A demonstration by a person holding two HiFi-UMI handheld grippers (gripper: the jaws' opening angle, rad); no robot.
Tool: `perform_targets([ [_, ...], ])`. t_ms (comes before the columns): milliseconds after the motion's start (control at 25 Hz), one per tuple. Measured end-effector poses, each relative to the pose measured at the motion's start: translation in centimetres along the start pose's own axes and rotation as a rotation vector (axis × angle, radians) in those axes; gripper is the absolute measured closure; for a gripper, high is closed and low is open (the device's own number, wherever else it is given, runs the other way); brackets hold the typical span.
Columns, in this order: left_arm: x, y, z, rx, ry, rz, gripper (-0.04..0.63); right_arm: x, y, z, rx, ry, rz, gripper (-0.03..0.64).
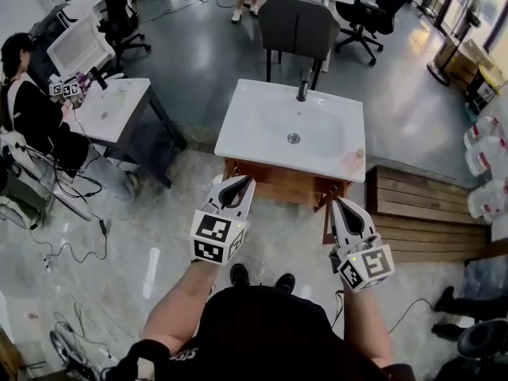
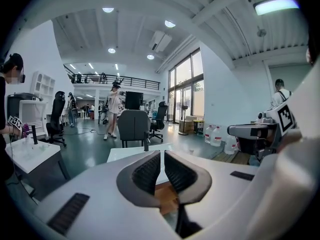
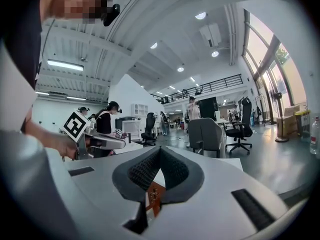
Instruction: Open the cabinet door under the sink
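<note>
A white sink with a dark faucet tops a wooden cabinet straight ahead in the head view. At the cabinet's right end a brown door stands swung out, edge toward me. My right gripper hangs just beside that door, jaws shut with nothing between them; wood shows behind its pads in the right gripper view. My left gripper sits in front of the cabinet's left part. Its jaws stand a narrow slit apart and hold nothing.
A second white basin table with a seated person stands to the left. A grey chair is behind the sink. A slatted wooden platform and water jugs lie to the right. Cables trail on the floor at left.
</note>
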State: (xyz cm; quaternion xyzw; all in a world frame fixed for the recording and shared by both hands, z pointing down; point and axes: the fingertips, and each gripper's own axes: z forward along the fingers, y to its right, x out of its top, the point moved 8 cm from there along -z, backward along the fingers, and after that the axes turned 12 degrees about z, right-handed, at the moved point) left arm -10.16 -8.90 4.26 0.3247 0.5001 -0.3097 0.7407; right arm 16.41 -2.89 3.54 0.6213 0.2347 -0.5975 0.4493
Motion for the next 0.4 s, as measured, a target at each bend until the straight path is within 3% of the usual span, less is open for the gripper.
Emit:
perform_targets([
  [400,-0.84,-0.01,-0.57,0.023,-0.031,-0.016,0.557,-0.41,0.19,-0.11,0.020,-0.012,0.005,0.606],
])
